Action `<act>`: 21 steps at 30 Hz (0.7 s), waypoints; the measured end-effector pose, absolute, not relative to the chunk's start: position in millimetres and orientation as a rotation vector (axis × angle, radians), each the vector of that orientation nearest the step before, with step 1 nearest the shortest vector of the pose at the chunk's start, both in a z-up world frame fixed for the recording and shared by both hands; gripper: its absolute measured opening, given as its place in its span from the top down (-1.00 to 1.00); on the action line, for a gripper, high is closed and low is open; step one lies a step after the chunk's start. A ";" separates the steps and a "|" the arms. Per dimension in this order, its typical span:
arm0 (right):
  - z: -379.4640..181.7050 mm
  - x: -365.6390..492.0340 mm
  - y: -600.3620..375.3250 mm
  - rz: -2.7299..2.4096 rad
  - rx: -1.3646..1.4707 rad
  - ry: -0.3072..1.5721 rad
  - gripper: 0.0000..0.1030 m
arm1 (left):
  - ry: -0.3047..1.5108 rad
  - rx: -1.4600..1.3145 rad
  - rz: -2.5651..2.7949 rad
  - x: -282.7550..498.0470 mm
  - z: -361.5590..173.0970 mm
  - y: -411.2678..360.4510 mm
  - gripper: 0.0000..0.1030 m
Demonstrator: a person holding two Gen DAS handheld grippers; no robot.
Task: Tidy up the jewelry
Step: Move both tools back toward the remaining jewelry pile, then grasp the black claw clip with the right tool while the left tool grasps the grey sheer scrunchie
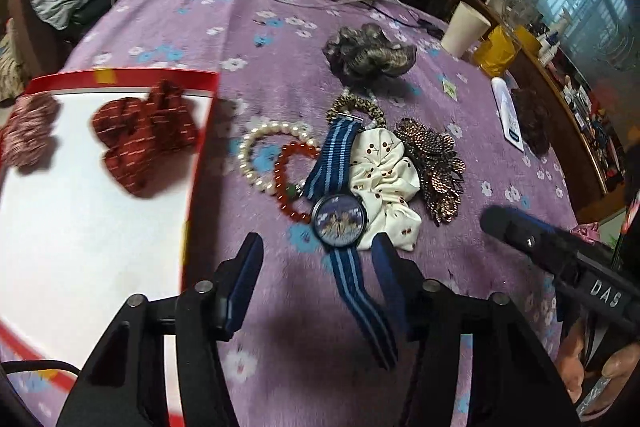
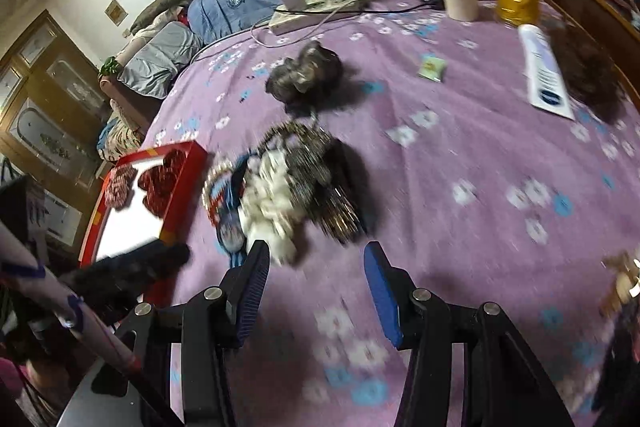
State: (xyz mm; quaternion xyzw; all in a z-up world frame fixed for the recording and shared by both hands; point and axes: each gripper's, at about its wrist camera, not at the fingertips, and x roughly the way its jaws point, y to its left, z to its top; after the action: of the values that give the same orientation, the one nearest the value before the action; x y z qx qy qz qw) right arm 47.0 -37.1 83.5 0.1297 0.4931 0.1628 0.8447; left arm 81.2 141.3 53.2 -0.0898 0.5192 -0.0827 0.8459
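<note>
Box w/ red rim holds 2 scrunchies; both grippers spread, nothing pinched.

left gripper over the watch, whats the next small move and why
Probably lower the left gripper and close on the watch: its jaws stand open astride the strap, nothing held, and the red box already holds two scrunchies.

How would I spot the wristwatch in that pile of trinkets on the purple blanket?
Start at the red-rimmed box on the purple flowered blanket, then look just right of it to the heap of bracelets and hair ties. The wristwatch lies at the near edge of the heap, beside the red bead bracelet. It alone has a round dark face and a blue striped strap.
</note>
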 end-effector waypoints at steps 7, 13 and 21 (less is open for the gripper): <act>72.1 83.2 -15.6 0.343 0.240 1.051 -0.03 | 1.109 -0.179 -0.239 104.4 35.6 132.3 0.15; 62.1 100.5 -6.7 0.327 0.206 1.068 0.00 | 1.120 -0.160 -0.269 112.6 27.9 123.3 0.15; 62.8 102.4 -16.3 0.320 0.241 1.066 0.14 | 1.028 -0.237 -0.268 138.1 77.3 145.1 -0.11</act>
State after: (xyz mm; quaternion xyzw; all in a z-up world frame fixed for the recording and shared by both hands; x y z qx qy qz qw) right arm 102.4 -16.3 62.8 0.1141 0.5046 0.1514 0.8423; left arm 138.1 145.1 77.3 -0.1130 0.4891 -0.1275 0.8555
